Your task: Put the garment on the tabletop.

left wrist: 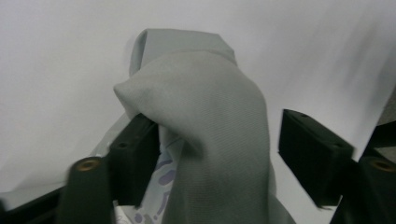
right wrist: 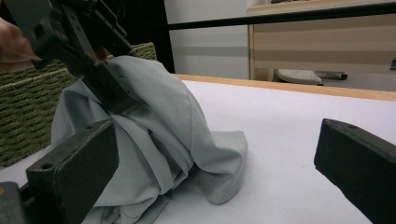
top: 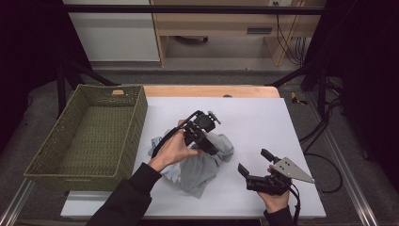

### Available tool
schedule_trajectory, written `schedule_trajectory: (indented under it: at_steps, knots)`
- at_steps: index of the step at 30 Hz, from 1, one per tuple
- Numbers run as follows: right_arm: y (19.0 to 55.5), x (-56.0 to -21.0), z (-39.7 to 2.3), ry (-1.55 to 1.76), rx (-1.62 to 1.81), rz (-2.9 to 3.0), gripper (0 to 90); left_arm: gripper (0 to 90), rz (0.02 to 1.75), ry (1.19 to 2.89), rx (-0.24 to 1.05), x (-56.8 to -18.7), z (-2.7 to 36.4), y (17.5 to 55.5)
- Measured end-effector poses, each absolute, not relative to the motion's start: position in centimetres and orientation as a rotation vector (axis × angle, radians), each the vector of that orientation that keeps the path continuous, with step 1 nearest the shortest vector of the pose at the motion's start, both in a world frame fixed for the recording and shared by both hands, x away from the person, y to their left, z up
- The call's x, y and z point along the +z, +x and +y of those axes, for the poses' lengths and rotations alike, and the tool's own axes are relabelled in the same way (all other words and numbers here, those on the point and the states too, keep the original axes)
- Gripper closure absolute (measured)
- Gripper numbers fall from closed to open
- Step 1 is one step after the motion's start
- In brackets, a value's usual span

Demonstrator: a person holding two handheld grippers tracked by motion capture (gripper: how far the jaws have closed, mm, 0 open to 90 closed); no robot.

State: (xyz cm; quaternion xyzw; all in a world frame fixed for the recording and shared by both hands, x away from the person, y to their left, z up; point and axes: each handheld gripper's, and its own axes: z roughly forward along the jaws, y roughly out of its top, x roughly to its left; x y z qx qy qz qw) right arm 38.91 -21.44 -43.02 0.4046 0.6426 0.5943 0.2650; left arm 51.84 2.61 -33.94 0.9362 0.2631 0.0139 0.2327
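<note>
A crumpled grey cloth (top: 197, 172) with a patterned light lining lies on the white table top (top: 263, 117), left of centre. My left gripper (top: 210, 147) reaches down into the top of the pile. In the left gripper view a raised fold of the cloth (left wrist: 210, 107) stands between the jaws of the left gripper (left wrist: 224, 154), which are apart; the right jaw is clear of the fabric. My right gripper (top: 252, 160) rests open near the front right, a short way from the cloth. In the right gripper view the right gripper (right wrist: 215, 163) faces the cloth (right wrist: 163, 126) and the left gripper (right wrist: 100, 70).
A green woven basket (top: 66, 179) stands at the table's left side, close to the cloth, and also shows as the basket (right wrist: 23, 107) behind the pile. A wooden strip (top: 211, 91) runs along the far table edge. Bare white surface lies right of the cloth.
</note>
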Motion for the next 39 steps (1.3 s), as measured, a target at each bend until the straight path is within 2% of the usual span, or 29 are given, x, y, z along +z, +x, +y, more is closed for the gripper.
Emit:
schedule_trajectory:
  at_steps: [3, 6, 11, 24, 27, 35, 39]
  knots:
    - [38.9, -43.0, -21.4, 1.095, 1.607, 1.738, 0.1, 19.2, 0.735, 2.536, -0.001, -33.7, 2.8, 52.0]
    - [38.8, -42.9, -21.4, 1.096, 1.607, 1.739, 0.1, 11.6, 0.716, 2.519, 0.047, -33.4, 2.9, 51.8]
    - [38.9, -42.9, -21.5, 1.090, 1.605, 1.737, 0.1, 5.2, 0.733, 2.470, 0.061, -33.0, 3.1, 51.6]
    - [38.8, -42.8, -21.6, 1.086, 1.621, 1.726, 0.0, 4.5, 0.673, 2.229, 0.127, -32.8, 5.1, 50.3]
    - [38.8, -42.8, -21.7, 1.083, 1.619, 1.732, 0.0, 5.3, 0.658, 2.164, 0.181, -33.0, 5.7, 49.8]
    - [38.9, -42.8, -21.7, 1.088, 1.618, 1.737, 0.0, 6.0, 0.637, 2.008, 0.138, -34.4, 7.8, 48.5]
    - [38.9, -42.8, -21.7, 1.085, 1.621, 1.737, 0.0, 6.3, 0.633, 1.953, 0.159, -35.0, 9.0, 47.8]
